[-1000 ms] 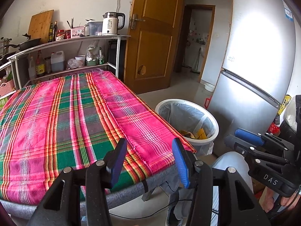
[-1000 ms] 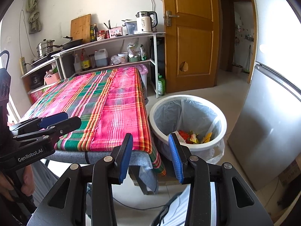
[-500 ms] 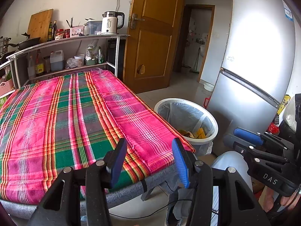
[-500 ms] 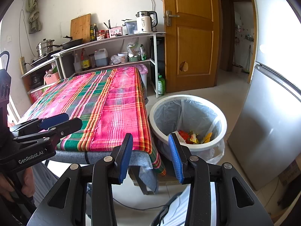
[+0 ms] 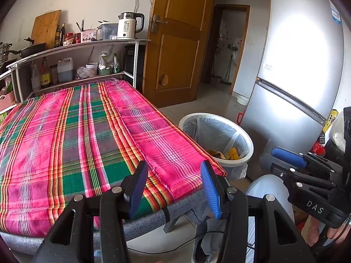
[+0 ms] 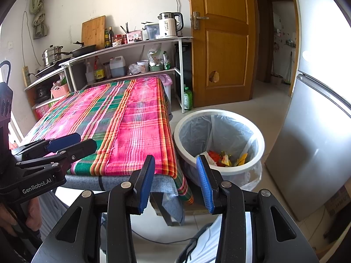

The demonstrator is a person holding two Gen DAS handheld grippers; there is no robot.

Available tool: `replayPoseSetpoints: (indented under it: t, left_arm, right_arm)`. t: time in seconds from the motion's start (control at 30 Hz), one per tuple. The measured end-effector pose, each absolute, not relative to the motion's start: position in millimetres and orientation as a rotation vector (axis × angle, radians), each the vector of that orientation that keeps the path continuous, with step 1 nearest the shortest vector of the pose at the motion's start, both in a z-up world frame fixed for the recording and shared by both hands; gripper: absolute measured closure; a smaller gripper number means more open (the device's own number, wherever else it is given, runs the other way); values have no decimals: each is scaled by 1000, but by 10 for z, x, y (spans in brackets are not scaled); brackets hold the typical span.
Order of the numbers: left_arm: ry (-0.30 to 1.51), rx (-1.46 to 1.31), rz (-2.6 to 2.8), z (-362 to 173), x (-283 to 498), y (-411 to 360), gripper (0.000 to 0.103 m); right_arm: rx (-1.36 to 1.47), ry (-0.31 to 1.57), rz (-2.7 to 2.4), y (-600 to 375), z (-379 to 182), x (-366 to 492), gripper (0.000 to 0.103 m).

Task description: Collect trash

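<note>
The left gripper (image 5: 173, 185) hung over the near edge of the bench (image 5: 142, 221), a low frame with grey foam padding on its rail, covered by a pink, green and red plaid cloth (image 5: 72, 135). Its 2 blue-padded fingers (image 5: 137, 185) stood apart and released, with nothing between them.

The right gripper (image 6: 175, 182) hovered at the bench's corner, and its 2 fingers (image 6: 145, 183) were likewise spread and empty. In the left wrist view it appeared at 4 o'clock (image 5: 307, 175), gripped by a hand (image 5: 324, 230); in the right wrist view the left gripper showed at 9 o'clock (image 6: 57, 149), also held by a hand (image 6: 26, 217).

The round white plastic bin lined with a translucent grey bag (image 6: 219, 140) stood on the floor just beside the bench's right edge, at 3 o'clock from the right gripper's fingertips. Inside it, at the bottom, lay the trash: crumpled red, yellow and orange wrappers (image 6: 223, 159). From the left wrist view only some yellow and brown pieces (image 5: 228, 153) showed over the rim (image 5: 219, 118).

Beyond the bench, at 12 o'clock, a white metal shelf (image 6: 136, 43) carried a white electric kettle (image 6: 170, 25), a wooden cutting board (image 6: 93, 31) and bottles. A brown wooden door (image 6: 223, 43) stood at 1 o'clock, and a silver refrigerator (image 5: 296, 76) rose past the bin.
</note>
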State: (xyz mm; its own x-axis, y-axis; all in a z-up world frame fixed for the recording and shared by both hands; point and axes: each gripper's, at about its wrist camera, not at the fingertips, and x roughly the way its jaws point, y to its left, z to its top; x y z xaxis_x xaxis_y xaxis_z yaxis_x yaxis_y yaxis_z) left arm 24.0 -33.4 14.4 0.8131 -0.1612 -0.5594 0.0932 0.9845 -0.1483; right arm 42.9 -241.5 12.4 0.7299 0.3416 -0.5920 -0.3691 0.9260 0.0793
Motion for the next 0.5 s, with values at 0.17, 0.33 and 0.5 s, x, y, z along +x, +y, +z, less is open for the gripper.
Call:
replayPoseSetpoints:
  t: [0.17,0.33,0.5]
  left_arm:
    - [607,-115,-135,138,236,-332,51]
    - [606,-115,-135,138,233,-331,51]
    - [607,-113,-138,130,217,-337,51]
  right_arm:
    - [-45,642,391,-2414,128,425,63]
    - [-44,641,391,-2415,124,426,63]
    - [-44,642,390,-2413,125,426,63]
